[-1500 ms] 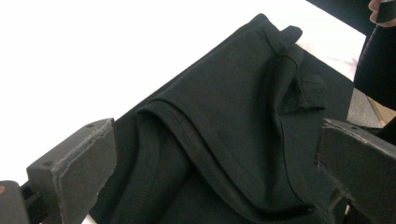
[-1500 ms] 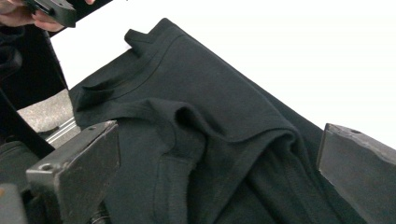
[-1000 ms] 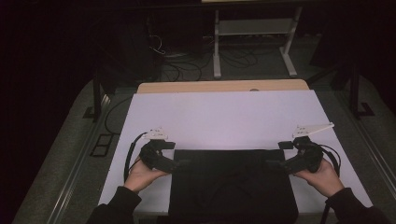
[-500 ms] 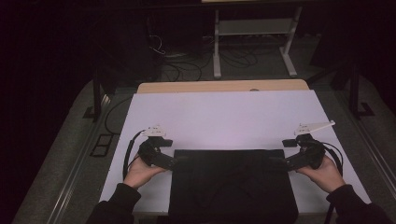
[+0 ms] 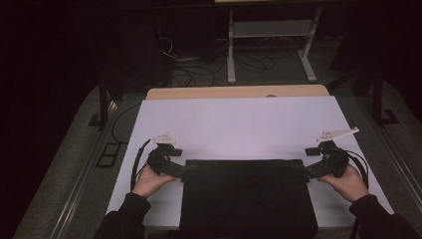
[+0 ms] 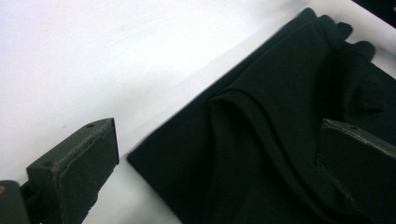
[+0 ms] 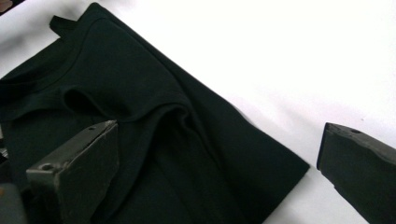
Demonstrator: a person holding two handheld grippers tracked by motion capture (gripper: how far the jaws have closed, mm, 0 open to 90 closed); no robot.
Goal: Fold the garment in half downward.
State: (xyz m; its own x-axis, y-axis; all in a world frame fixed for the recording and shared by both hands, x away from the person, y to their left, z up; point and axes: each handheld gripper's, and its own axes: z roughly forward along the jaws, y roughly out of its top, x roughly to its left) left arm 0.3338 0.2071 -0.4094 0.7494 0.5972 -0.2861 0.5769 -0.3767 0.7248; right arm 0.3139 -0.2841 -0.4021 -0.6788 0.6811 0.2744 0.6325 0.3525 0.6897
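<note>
A white-topped rectangular table (image 5: 239, 124) with a light wooden strip along its far edge carries a folded black fabric garment (image 5: 246, 196), which lies flat at the near edge, midway between the sides.

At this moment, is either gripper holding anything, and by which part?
Nothing is held. The left gripper and right gripper both stand open, each at a far corner of the folded black cloth garment lying on the white table.
</note>
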